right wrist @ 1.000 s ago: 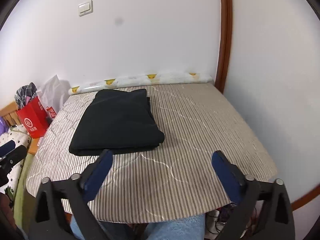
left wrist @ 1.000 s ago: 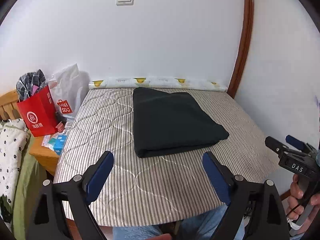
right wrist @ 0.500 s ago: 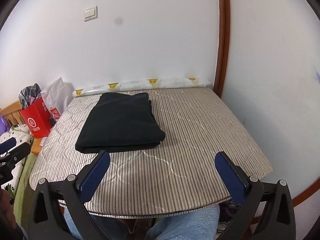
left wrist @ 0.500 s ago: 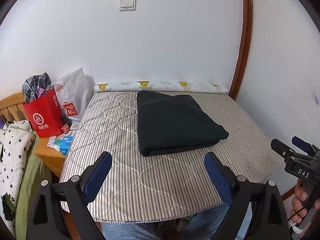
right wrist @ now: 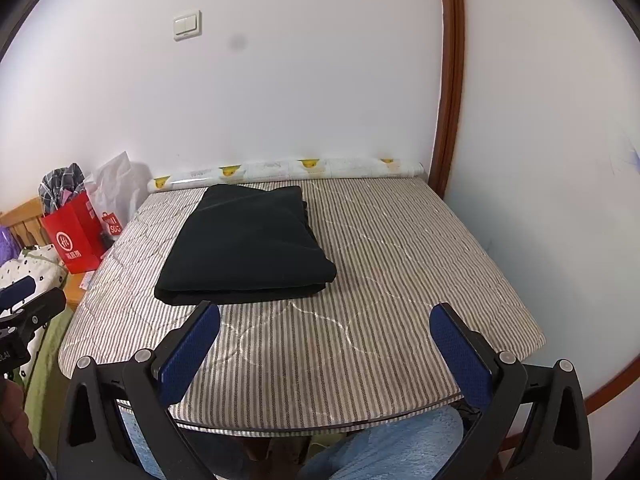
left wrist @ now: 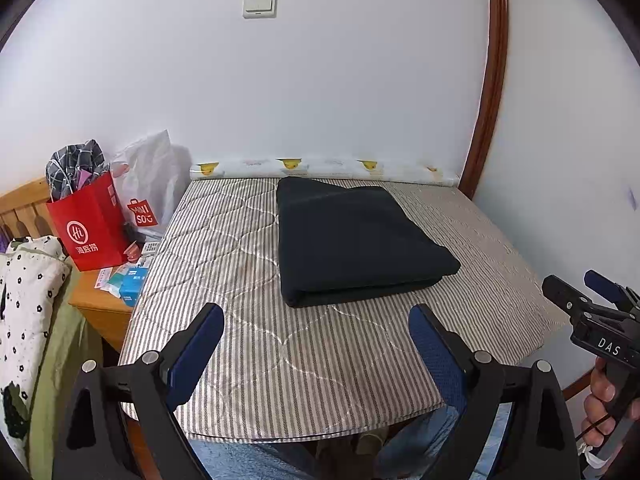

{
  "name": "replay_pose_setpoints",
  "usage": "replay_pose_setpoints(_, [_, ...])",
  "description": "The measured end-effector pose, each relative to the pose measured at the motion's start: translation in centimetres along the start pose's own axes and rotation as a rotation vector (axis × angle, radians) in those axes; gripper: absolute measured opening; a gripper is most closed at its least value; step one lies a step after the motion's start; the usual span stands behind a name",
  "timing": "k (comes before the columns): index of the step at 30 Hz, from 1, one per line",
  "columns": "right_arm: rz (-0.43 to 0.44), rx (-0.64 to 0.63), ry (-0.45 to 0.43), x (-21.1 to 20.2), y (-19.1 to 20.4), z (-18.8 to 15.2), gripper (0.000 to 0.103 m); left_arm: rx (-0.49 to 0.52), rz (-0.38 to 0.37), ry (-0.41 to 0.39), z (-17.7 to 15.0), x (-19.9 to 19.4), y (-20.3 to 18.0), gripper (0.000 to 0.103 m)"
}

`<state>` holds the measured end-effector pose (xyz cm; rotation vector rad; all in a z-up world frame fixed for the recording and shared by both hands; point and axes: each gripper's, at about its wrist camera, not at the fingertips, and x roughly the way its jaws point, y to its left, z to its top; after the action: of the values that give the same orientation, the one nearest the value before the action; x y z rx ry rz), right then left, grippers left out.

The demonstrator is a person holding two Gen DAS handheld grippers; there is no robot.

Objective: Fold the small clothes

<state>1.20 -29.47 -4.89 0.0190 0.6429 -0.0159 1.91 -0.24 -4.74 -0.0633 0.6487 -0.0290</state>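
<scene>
A dark folded garment (left wrist: 356,240) (right wrist: 248,244) lies flat on the striped quilted table cover (left wrist: 280,340) (right wrist: 392,280), toward the back. My left gripper (left wrist: 316,320) hovers open above the near edge, short of the garment, nothing between its blue pads. My right gripper (right wrist: 326,320) is open too, at the near edge, with the garment ahead and to the left. The right gripper (left wrist: 592,296) also shows at the right rim of the left wrist view, held by a hand (left wrist: 604,404).
A red paper bag (left wrist: 90,224) and a white plastic bag (left wrist: 148,188) stand on a wooden side cabinet (left wrist: 100,308) left of the table. A rolled sheet with yellow prints (left wrist: 320,166) lies along the back wall. A person's jeans-clad legs (right wrist: 392,444) sit under the near edge.
Both grippers have drawn back and risen from the table, so the garment looks smaller and farther. The garment itself has not moved. Both stay open.
</scene>
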Motion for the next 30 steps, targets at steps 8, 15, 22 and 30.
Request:
replay_pose_setpoints(8, [0.003,-0.009,-0.001,-0.16,0.17,0.05,0.103,-0.006,-0.003,-0.008,-0.08,-0.21,0.26,0.094])
replay_pose_setpoints(15, [-0.005,-0.012,-0.002,-0.19,-0.02,-0.15,0.103,-0.004,-0.003,-0.006,-0.03,-0.4,0.25,0.094])
replay_pose_setpoints(22, [-0.002,-0.01,-0.005,-0.22,-0.23,-0.18,0.103,0.002,-0.004,-0.004,0.04,-0.21,0.04,0.094])
replay_pose_setpoints(30, [-0.003,-0.001,-0.005,-0.35,-0.43,-0.3,0.103,0.008,-0.008,0.001,0.0,-0.13,0.01,0.094])
